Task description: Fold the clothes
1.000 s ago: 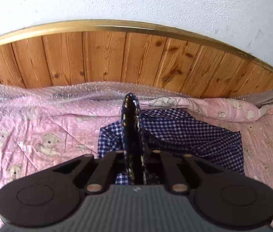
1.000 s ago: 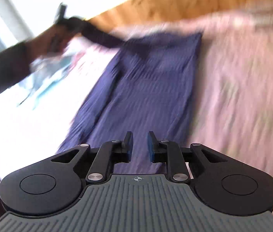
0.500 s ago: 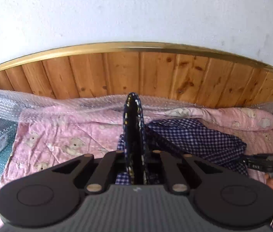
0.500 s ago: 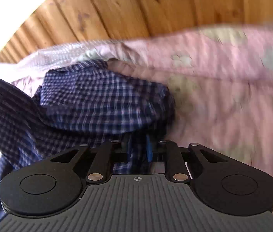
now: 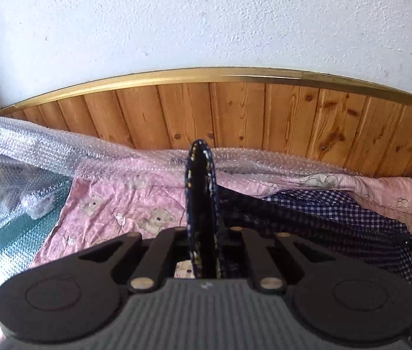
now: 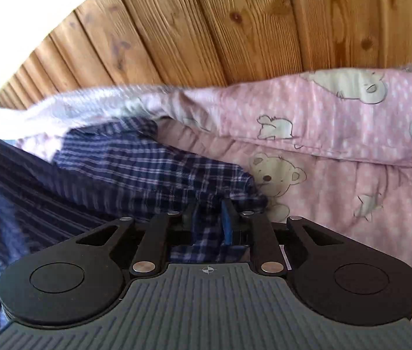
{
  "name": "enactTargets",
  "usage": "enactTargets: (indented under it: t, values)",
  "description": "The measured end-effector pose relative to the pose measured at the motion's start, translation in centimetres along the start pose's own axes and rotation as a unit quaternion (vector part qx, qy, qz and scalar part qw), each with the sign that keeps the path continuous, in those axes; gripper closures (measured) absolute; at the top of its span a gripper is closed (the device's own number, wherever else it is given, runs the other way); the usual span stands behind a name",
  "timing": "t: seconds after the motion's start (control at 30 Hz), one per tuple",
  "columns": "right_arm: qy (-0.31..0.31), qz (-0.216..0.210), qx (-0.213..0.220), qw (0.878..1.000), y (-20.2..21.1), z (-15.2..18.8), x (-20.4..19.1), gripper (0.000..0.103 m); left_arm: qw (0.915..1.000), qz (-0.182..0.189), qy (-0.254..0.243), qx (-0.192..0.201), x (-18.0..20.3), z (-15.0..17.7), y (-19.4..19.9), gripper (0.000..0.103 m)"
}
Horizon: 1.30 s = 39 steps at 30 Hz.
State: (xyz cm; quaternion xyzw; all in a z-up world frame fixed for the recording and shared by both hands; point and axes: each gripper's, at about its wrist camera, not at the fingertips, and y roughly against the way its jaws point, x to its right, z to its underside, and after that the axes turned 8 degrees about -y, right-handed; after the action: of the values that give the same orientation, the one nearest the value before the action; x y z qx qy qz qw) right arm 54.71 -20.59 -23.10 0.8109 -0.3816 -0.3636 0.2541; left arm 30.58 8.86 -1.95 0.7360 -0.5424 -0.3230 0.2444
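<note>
The left gripper [image 5: 203, 233] was closed on a fold of the checked shirt [image 5: 337, 218], a dark navy edge with pale flecks standing upright between its black fingers. From that hold the cloth ran taut to the right across the bed. The right gripper [image 6: 209, 221] had its jaws nearly together, with the shirt's fabric pinched between blue-faced pads [image 6: 227, 224] at a bunched corner.

The shirt was woven cotton-like cloth in a small navy and white check, creased and partly lifted off the pink quilt [image 5: 112, 204]. The quilt was soft and puckered, printed with cream teddy bears and clouds on a white-dotted ground. Clear bubble wrap [image 5: 31, 148] lay crumpled along the bed's head and left side, over a teal surface. Behind stood a headboard [image 5: 235, 116] of knotty vertical pine boards, capped by a curved brass-coloured rail, against a rough white plastered wall [image 5: 206, 20].

In the left wrist view, white letters "DAS" showed on the black body of the right-hand device at the picture's edge.
</note>
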Motion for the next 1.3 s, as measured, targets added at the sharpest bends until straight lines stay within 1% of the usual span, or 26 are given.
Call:
enactTargets:
  t: [0.07, 0.1, 0.13, 0.17, 0.23, 0.3, 0.33, 0.4, 0.47, 0.5, 0.53, 0.57, 0.6, 0.63, 0.7, 0.83, 0.87, 0.97, 1.0, 1.03, 1.07, 1.13, 1.2, 1.23, 1.27, 1.3]
  values:
    - [0.003, 0.000, 0.002, 1.000, -0.6, -0.7, -0.2, 0.084, 0.9999, 0.009, 0.006, -0.008, 0.0, 0.1, -0.3, 0.097]
    - [-0.012, -0.003, -0.003, 1.000, -0.7, -1.1, 0.0, 0.083, 0.9997, 0.025, 0.006, -0.006, 0.2, 0.2, -0.4, 0.097]
    - [-0.043, -0.020, -0.006, 0.999, -0.6, -1.5, 0.6, 0.079, 0.9992, 0.039, 0.005, 0.001, 0.4, 0.2, -0.2, 0.097]
    - [-0.086, -0.045, 0.005, 0.995, 0.0, -1.8, 1.5, 0.079, 0.9990, 0.045, -0.001, 0.010, 0.7, 0.1, 0.2, 0.097]
    - [-0.158, -0.084, 0.026, 0.983, 1.0, -1.8, 3.2, 0.079, 0.9978, 0.054, -0.026, 0.030, 1.8, 0.0, 1.0, 0.097]
    - [-0.128, -0.058, 0.012, 0.990, 0.8, -1.7, 2.9, 0.079, 0.9952, 0.069, -0.048, 0.051, 2.9, 0.1, 2.0, 0.097]
    - [-0.113, -0.044, 0.005, 0.993, 0.7, -1.6, 2.7, 0.093, 0.9933, 0.078, -0.060, 0.061, 3.6, 0.2, 2.7, 0.097]
    - [-0.087, -0.022, -0.007, 0.996, 0.7, -1.6, 2.4, 0.088, 0.9872, 0.092, -0.094, 0.090, 5.5, 0.6, 4.6, 0.097]
    - [-0.136, -0.068, 0.013, 0.988, 2.7, -1.5, 3.3, 0.081, 0.9779, 0.111, -0.127, 0.123, 7.4, 1.4, 7.0, 0.097]
    - [-0.151, -0.092, 0.012, 0.984, 3.6, -1.1, 3.6, 0.078, 0.9687, 0.131, -0.154, 0.145, 8.9, 2.3, 8.6, 0.097]
    - [-0.167, -0.116, 0.012, 0.979, 4.5, -0.7, 4.0, 0.072, 0.9565, 0.151, -0.186, 0.166, 10.5, 3.5, 10.3, 0.097]
    - [-0.183, -0.141, 0.011, 0.973, 5.3, -0.3, 4.3, 0.066, 0.9372, 0.171, -0.240, 0.187, 12.6, 5.2, 12.1, 0.097]
    - [-0.205, -0.167, -0.002, 0.964, 5.8, 0.3, 4.9, 0.064, 0.9179, 0.189, -0.285, 0.202, 14.3, 6.8, 13.5, 0.097]
    - [-0.230, -0.191, -0.018, 0.954, 6.2, 1.2, 5.7, 0.062, 0.9085, 0.198, -0.308, 0.201, 15.1, 8.1, 13.7, 0.097]
    - [-0.267, -0.213, -0.048, 0.939, 5.8, 2.9, 6.8, 0.061, 0.8877, 0.217, -0.354, 0.198, 16.6, 10.5, 14.2, 0.097]
    - [-0.288, -0.211, -0.073, 0.931, 4.4, 4.9, 7.7, 0.061, 0.8385, 0.253, -0.443, 0.192, 19.6, 15.3, 15.1, 0.097]
    - [-0.295, -0.211, -0.079, 0.929, 4.1, 5.4, 8.0, 0.061, 0.8247, 0.262, -0.464, 0.189, 20.3, 16.6, 15.3, 0.097]
    - [-0.337, -0.226, -0.065, 0.912, 3.9, 5.8, 9.1, 0.058, 0.7796, 0.286, -0.526, 0.183, 22.6, 20.2, 16.0, 0.097]
    - [-0.345, -0.230, -0.064, 0.908, 3.9, 5.9, 9.3, 0.058, 0.7634, 0.294, -0.546, 0.180, 23.3, 21.4, 16.3, 0.097]
    - [-0.345, -0.232, -0.065, 0.907, 3.8, 5.9, 9.3, 0.058, 0.7508, 0.299, -0.561, 0.178, 23.8, 22.4, 16.5, 0.097]
    - [-0.344, -0.234, -0.066, 0.907, 3.7, 5.9, 9.2, 0.058, 0.7509, 0.297, -0.562, 0.177, 23.4, 22.5, 16.6, 0.097]
    - [-0.318, -0.238, -0.076, 0.914, 3.6, 5.7, 8.3, 0.059, 0.7511, 0.294, -0.564, 0.176, 22.6, 22.7, 16.9, 0.097]
    - [-0.258, -0.213, -0.083, 0.939, 3.9, 5.1, 6.6, 0.077, 0.7516, 0.288, -0.567, 0.176, 21.8, 22.9, 17.2, 0.097]
    - [-0.229, -0.203, -0.088, 0.948, 4.1, 5.0, 5.8, 0.094, 0.7528, 0.276, -0.570, 0.180, 21.3, 23.0, 17.6, 0.098]
    - [-0.203, -0.193, -0.093, 0.956, 4.3, 4.9, 5.1, 0.095, 0.7549, 0.266, -0.571, 0.183, 20.8, 23.1, 17.9, 0.098]
    - [-0.191, -0.183, -0.098, 0.959, 4.2, 5.1, 4.7, 0.095, 0.7606, 0.260, -0.566, 0.182, 20.3, 23.0, 18.0, 0.098]
